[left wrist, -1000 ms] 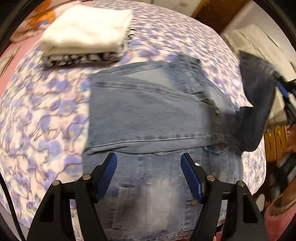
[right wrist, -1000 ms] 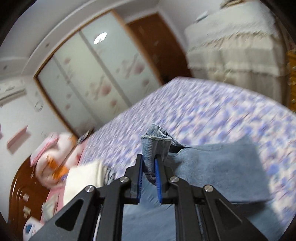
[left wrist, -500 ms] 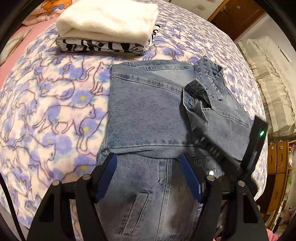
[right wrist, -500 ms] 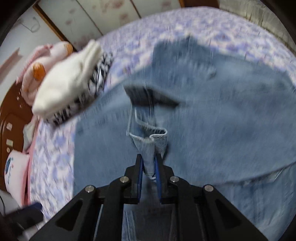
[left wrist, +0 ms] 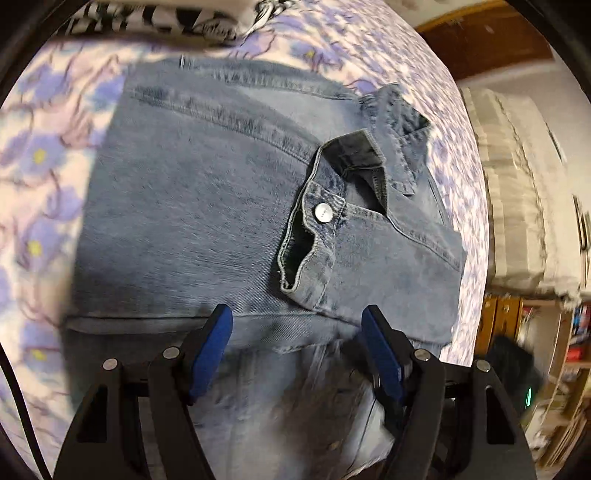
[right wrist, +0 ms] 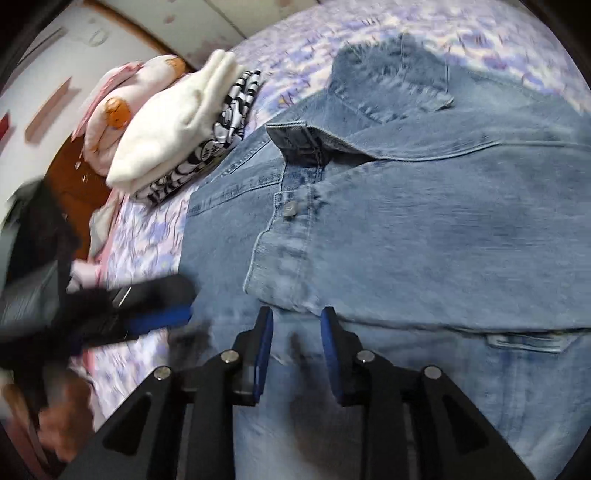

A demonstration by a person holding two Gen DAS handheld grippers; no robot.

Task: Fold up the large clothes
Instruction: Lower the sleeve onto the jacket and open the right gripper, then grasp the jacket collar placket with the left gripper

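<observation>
Floral bedspread (left wrist: pixel 48 155) under denim jacket (left wrist: pixel 192 206). Cuff (right wrist: pixel 284 258) released, lying across back; right gripper (right wrist: pixel 296 325) just opening, left gripper (left wrist: pixel 296 325) wide, empty. Risk: sleeve (2 loose layers) springing open, snagging.

No legible text, label, brand, number or sign in either view.

Black-and-white patterned garment (right wrist: pixel 218 136), folded under the white stack just beside the denim jacket (right wrist: pixel 424 221): markings look like lettering in the right wrist view, but too blurred to read. The same garment (left wrist: pixel 173 20) in the left wrist view sits beyond the jacket's far edge, cut off and blurred.

Metal button (left wrist: pixel 323 213) on the jacket's cuff: may be embossed, characters not resolvable.

Shelf items past the jacket's right edge: coloured spines only, nothing readable.
</observation>
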